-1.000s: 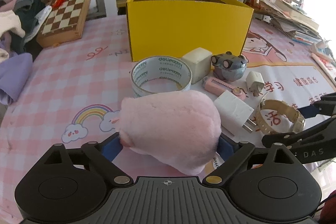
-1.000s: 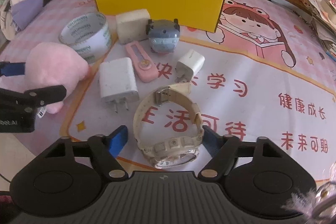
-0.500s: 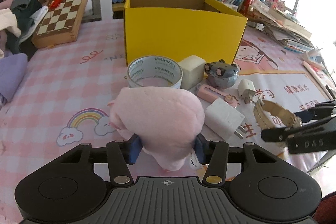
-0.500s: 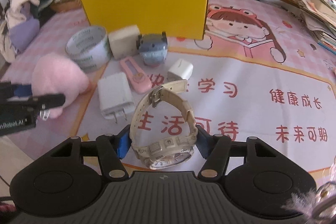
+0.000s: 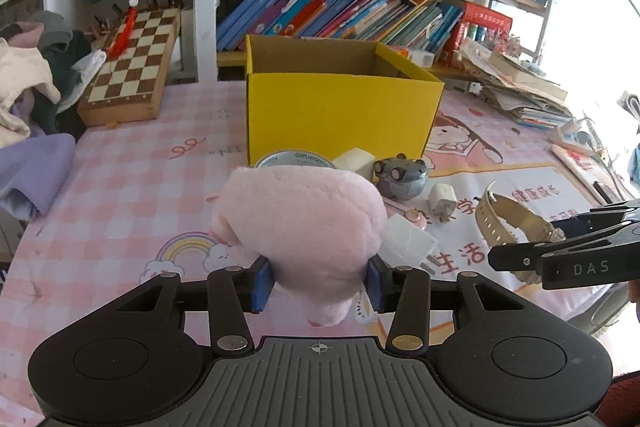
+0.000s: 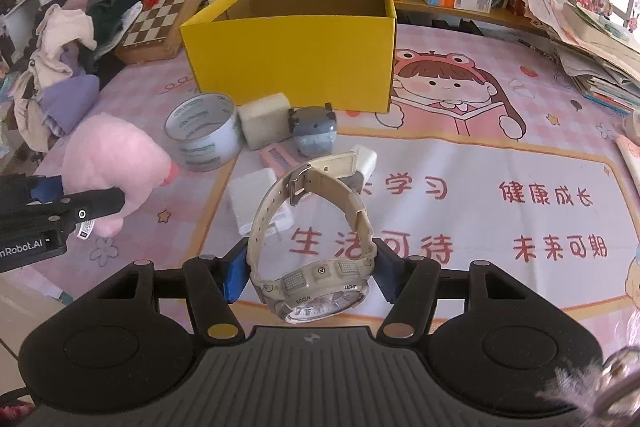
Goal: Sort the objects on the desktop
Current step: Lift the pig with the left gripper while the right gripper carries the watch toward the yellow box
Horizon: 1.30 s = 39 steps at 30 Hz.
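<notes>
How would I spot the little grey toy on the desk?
Find the big yellow box in the middle of the pink tablecloth. Just in front of its near wall stands a row: a tape roll, a cream block, then the grey toy. It is the only rounded grey thing, with small dark ears on top.

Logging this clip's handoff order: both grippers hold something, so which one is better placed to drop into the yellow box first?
Probably the left. Its gripper, shut on the pink plush toy, points straight at the yellow box. The right gripper, holding the watch, sits further off to the side.
</notes>
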Each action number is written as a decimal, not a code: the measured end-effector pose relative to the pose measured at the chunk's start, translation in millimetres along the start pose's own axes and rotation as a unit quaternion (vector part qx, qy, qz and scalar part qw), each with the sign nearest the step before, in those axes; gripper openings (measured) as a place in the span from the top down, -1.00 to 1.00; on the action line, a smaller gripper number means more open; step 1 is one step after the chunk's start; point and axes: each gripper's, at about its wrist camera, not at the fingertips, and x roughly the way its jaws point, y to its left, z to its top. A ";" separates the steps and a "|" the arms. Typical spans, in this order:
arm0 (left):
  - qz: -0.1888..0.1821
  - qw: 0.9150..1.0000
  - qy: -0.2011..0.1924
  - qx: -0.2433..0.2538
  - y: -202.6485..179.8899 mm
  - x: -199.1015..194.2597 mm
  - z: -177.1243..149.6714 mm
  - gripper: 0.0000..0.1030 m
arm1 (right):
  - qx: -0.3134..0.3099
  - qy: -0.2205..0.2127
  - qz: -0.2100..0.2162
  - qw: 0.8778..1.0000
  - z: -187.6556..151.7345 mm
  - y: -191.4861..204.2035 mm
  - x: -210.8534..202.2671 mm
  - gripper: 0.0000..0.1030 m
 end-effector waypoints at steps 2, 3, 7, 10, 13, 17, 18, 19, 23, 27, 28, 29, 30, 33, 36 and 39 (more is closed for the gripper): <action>0.000 1.000 -0.003 0.001 1.8 -4.4 -1.5 0.14 | 0.001 0.000 -0.001 1.000 -3.2 3.2 -2.5 -0.15; 0.001 1.000 -0.004 0.001 3.2 -6.5 -2.2 0.14 | 0.001 -0.001 -0.002 1.000 -4.7 4.9 -3.9 -0.15; 0.000 1.000 -0.013 0.002 7.7 -16.5 -4.1 0.14 | 0.001 -0.006 -0.005 1.000 -9.6 12.2 -9.2 -0.15; -0.003 1.000 -0.022 0.007 9.0 -23.9 -4.6 0.14 | 0.001 -0.008 -0.006 1.000 -12.2 17.6 -13.3 -0.15; -0.008 0.999 -0.029 0.015 9.2 -31.0 -5.0 0.14 | -0.001 -0.010 -0.007 1.000 -14.1 22.7 -16.9 -0.16; -0.017 0.999 -0.038 0.022 9.2 -39.2 -4.8 0.14 | -0.009 -0.011 -0.008 1.000 -15.0 30.0 -20.4 -0.16; -0.020 0.999 -0.039 0.023 9.1 -40.5 -4.5 0.14 | -0.011 -0.011 -0.008 1.000 -15.1 31.7 -21.0 -0.16; -0.023 0.999 -0.039 0.025 8.5 -41.5 -4.3 0.14 | -0.014 -0.011 -0.007 1.000 -15.1 33.6 -21.5 -0.16; -0.032 0.998 -0.038 0.035 4.4 -42.4 -4.6 0.14 | -0.028 -0.009 -0.006 1.000 -15.0 38.9 -21.1 -0.16; -0.034 0.998 -0.035 0.035 3.0 -41.2 -6.0 0.14 | -0.041 -0.007 -0.004 0.999 -14.9 42.7 -20.0 -0.16; -0.034 0.998 -0.034 0.034 2.8 -40.9 -6.3 0.14 | -0.044 -0.006 -0.004 0.999 -14.9 43.6 -19.7 -0.16; -0.034 0.998 -0.034 0.033 2.7 -40.6 -6.2 0.14 | -0.046 -0.006 -0.003 0.999 -14.6 43.6 -19.3 -0.16; -0.033 0.998 -0.034 0.033 2.6 -40.3 -5.7 0.14 | -0.045 -0.006 -0.003 0.999 -13.9 42.7 -18.7 -0.16; -0.034 0.998 -0.032 0.033 1.0 -38.5 -3.9 0.14 | -0.045 -0.005 -0.001 0.999 -10.8 40.0 -16.7 -0.16; -0.037 0.998 -0.030 0.035 -0.9 -35.4 -1.2 0.14 | -0.046 -0.004 0.002 0.999 -6.8 37.7 -14.2 -0.17; -0.039 0.998 -0.029 0.038 -4.7 -30.2 3.3 0.14 | -0.051 -0.003 0.004 0.999 -2.6 34.7 -11.9 -0.16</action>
